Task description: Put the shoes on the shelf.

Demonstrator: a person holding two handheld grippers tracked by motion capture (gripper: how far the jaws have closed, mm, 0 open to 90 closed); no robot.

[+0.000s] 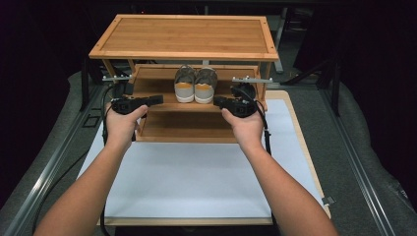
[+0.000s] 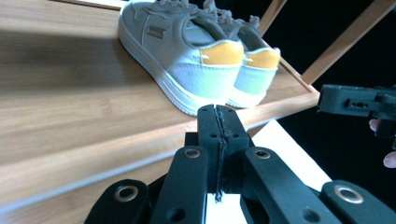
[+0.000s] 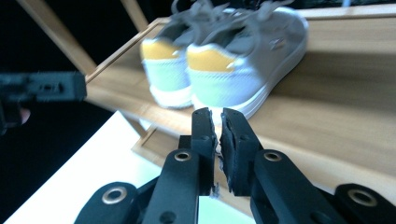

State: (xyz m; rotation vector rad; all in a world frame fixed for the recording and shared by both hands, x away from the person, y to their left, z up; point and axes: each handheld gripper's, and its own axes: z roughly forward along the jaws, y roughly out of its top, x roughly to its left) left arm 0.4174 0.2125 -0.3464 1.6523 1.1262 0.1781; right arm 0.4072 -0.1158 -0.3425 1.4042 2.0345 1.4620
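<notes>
A pair of grey shoes [image 1: 185,84] with yellow heel tabs stands on the middle shelf [image 1: 150,88] of a wooden shoe rack [image 1: 184,35], heels toward me. My left gripper [image 1: 157,100] is held just left of the heels, at the shelf's front edge. My right gripper [image 1: 218,101] is just right of them. In the left gripper view the jaws of my left gripper [image 2: 218,112] are pressed together and empty, a little short of the shoes [image 2: 187,60]. In the right gripper view the jaws of my right gripper [image 3: 215,114] are nearly touching and hold nothing, with the shoes [image 3: 233,70] close ahead.
The rack stands at the far end of a white mat [image 1: 196,172] on a wood-edged table [image 1: 307,152]. Its bottom shelf [image 1: 187,125] is bare, and its side posts [image 1: 263,83] stand close outside each hand. Dark floor and metal rails [image 1: 359,172] flank the table.
</notes>
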